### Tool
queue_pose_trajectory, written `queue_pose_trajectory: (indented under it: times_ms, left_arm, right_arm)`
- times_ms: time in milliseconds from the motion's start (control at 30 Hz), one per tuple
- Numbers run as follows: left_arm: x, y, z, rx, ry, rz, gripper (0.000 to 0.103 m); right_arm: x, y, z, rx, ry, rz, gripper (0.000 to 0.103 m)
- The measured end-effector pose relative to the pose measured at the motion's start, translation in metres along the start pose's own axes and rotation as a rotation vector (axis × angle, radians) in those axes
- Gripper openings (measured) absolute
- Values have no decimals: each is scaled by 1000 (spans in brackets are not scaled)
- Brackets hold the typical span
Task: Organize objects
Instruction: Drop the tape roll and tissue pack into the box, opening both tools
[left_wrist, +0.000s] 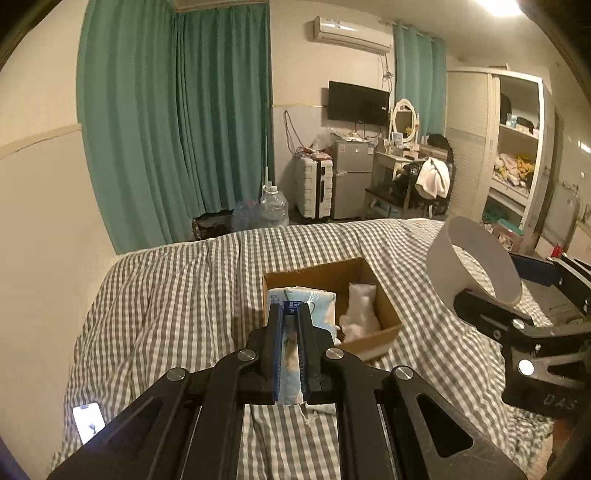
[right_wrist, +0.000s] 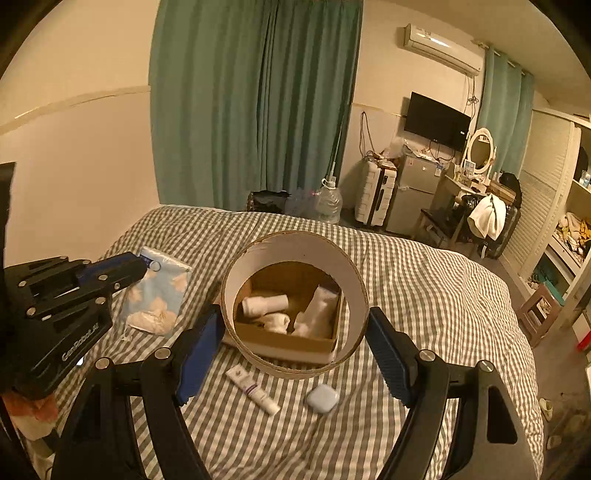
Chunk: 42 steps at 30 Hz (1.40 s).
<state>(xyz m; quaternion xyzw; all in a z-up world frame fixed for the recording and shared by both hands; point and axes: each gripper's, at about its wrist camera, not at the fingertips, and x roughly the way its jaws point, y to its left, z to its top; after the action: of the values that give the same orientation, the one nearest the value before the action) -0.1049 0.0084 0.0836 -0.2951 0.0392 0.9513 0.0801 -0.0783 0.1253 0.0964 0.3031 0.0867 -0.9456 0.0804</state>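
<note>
While sorting is underway — box (right_wrist: 295, 347): several white rolls inside.
Left gripper (left_wrist: 290, 314): fingers clamp pouch (right_wrist: 157, 291).
Right gripper (right_wrist: 291, 343): fingers grip ring (right_wrist: 351, 277).
Left: tube (right_wrist: 253, 389), case (right_wrist: 322, 398) — on bed (right_wrist: 424, 280).

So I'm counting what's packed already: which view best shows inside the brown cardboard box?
The right wrist view: through the held ring, the brown cardboard box shows three white rolls. The left wrist view's blue patterned pouch hides half the box.
</note>
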Motion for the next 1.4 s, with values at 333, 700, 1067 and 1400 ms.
queue_pose_trajectory:
  times_ms: [333, 700, 1067, 1400]
  left_arm:
    - [132, 0, 11, -17, 101, 8, 7]
    - [236, -12, -5, 28, 164, 39, 8]
    - [223, -20, -8, 68, 198, 76, 10]
    - [102, -29, 16, 41, 59, 135, 81]
  right_arm:
    - [131, -38, 21, 87, 83, 42, 77]
    - [249, -57, 7, 101, 176, 66, 77]
    - [234, -65, 3, 128, 101, 84, 84]
    - [108, -82, 23, 116, 8, -14, 85]
